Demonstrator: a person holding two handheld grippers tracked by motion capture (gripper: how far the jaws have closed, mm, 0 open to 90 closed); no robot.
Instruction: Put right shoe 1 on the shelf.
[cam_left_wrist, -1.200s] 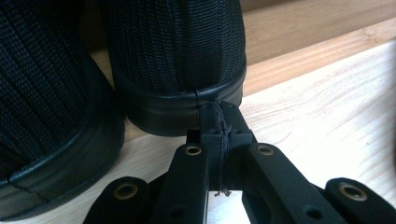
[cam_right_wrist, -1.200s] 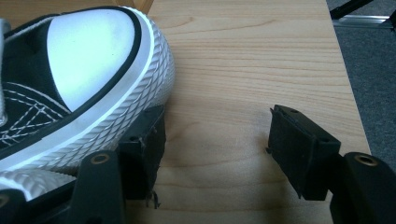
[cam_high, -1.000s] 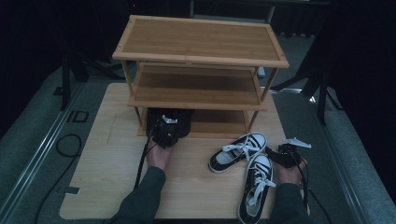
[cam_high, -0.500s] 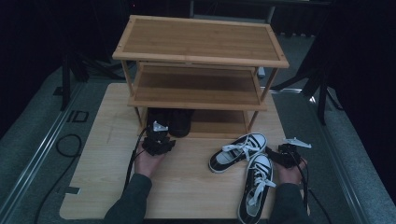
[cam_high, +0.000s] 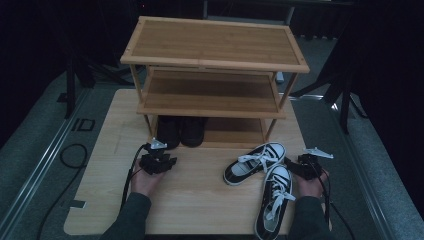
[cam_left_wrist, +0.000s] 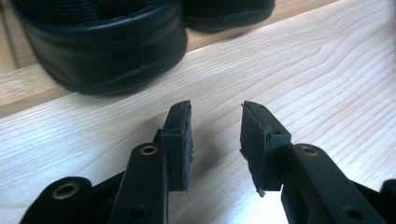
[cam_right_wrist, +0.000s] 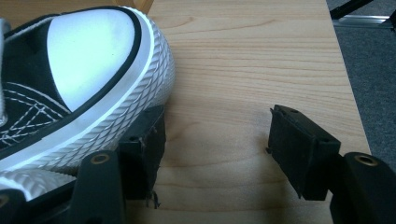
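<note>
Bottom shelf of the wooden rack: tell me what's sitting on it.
A pair of black shoes stands at the left end of the bottom shelf, heels towards the person. The middle shelf above covers their toes and the shelf's back; the visible right part lies bare.

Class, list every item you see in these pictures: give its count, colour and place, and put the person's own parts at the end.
Shoe rack: one, light wood, three shelves, standing at the far side of the board.
Black shoes: two, black, side by side on the rack's bottom shelf, left part.
Sneakers: two, black with white toes and laces, on the board in front of the rack, right side.
Board: one, pale wood, on the grey floor, under everything.
Left gripper: one, black, in front of the black shoes; its jaws have just been opening, nothing between them.
Right gripper: one, black, jaws open, beside a sneaker's toe.
Hands: two, each holding a gripper, coming from dark sleeves at the near edge.
</note>
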